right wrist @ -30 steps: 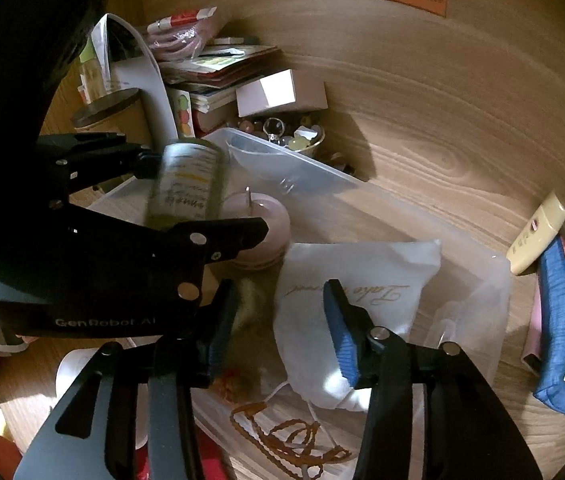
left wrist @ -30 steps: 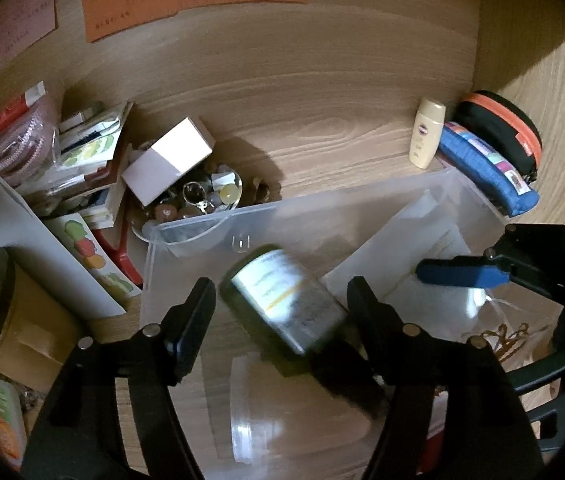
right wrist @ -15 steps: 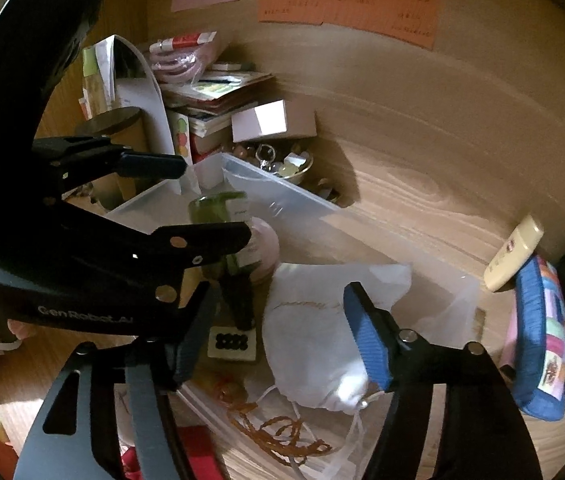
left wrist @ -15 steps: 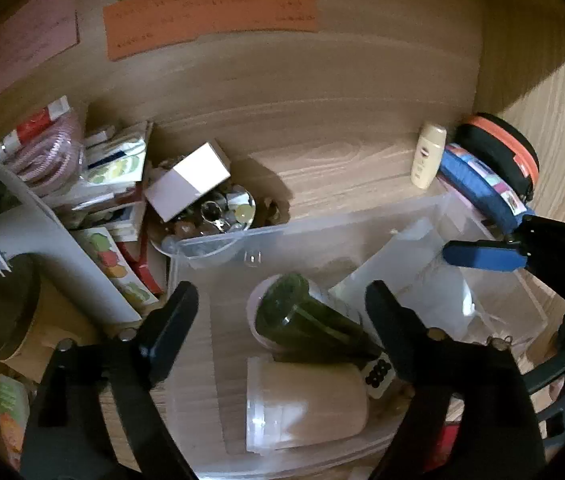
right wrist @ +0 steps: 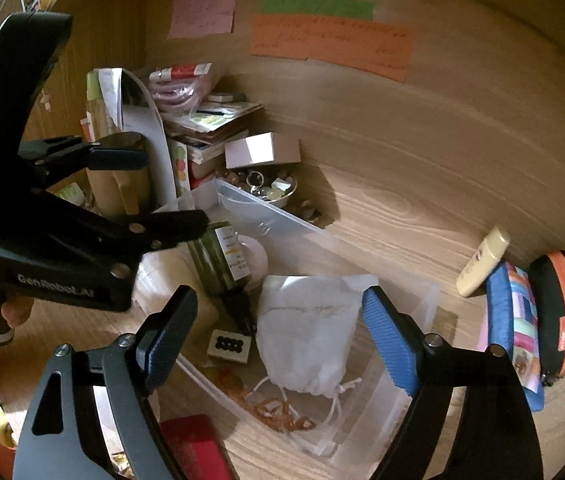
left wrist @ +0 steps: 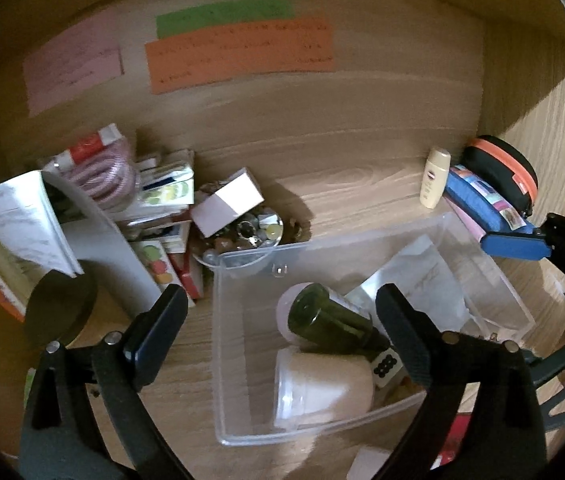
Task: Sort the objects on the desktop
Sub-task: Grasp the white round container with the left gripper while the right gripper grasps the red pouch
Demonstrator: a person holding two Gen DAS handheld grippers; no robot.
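Both tongs gape apart, holding nothing: left tongs (left wrist: 278, 328) hang over the near-left end of the bin (left wrist: 494, 276), right tongs (right wrist: 278, 328) over its middle. Green bottle (left wrist: 330, 322) lies tilted in the bin, leaning on a pink jar (left wrist: 288, 308) and a pale cup (left wrist: 322, 394), touching both; white pouch (right wrist: 310, 332) and a bead chain (right wrist: 270, 404) lie beside it. Loose on the counter (left wrist: 362, 168): cream tube (left wrist: 436, 178), blue case (left wrist: 478, 200), black-orange case (left wrist: 502, 164), white box (left wrist: 228, 202) atop a trinket bowl (left wrist: 242, 236). Likely next pick is the tube: approach from above, grip mid-body across the narrow side, and avoid nudging the blue case touching it. Lift straight, lower into free bin space by the pouch.
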